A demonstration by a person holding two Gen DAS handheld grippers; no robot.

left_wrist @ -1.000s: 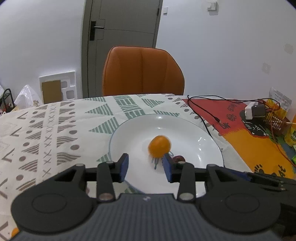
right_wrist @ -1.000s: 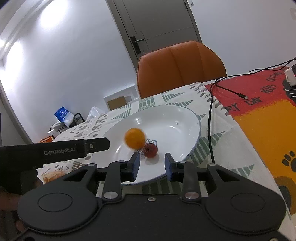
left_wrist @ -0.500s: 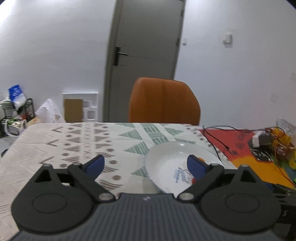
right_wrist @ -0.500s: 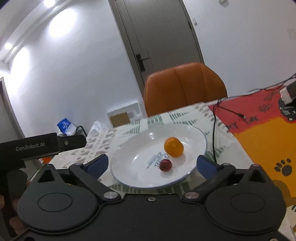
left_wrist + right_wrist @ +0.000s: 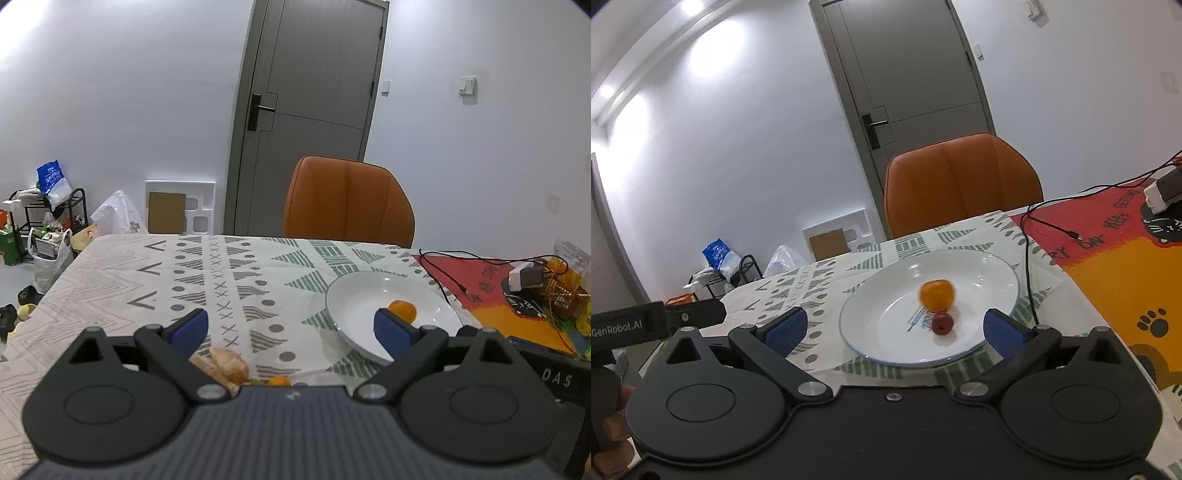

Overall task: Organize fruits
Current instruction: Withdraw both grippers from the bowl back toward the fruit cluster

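Note:
A white plate (image 5: 979, 280) sits on the patterned tablecloth and holds an orange (image 5: 937, 294), slightly blurred, with a small dark red fruit (image 5: 942, 323) just in front of it. My right gripper (image 5: 894, 330) is open wide, a little short of the plate, with nothing between its fingers. In the left wrist view my left gripper (image 5: 290, 328) is also open and empty. There the plate (image 5: 354, 302) lies ahead to the right, and the orange (image 5: 402, 310) shows behind the right fingertip. A pale orange peel-like lump (image 5: 221, 365) and a small orange fruit (image 5: 279, 381) lie just under the left gripper.
An orange chair (image 5: 347, 203) stands at the table's far edge. A black cable (image 5: 1028, 243) runs beside the plate onto a red and orange mat (image 5: 1115, 266). An adapter (image 5: 524, 277) and snack packs (image 5: 565, 291) sit at the far right. A hand (image 5: 609, 424) holds the left gripper's body (image 5: 653, 321).
Both grippers opened wide and drew back and up from the plate. The orange, in mid-air a second ago, now lies on the plate by the red fruit. The left gripper swung left.

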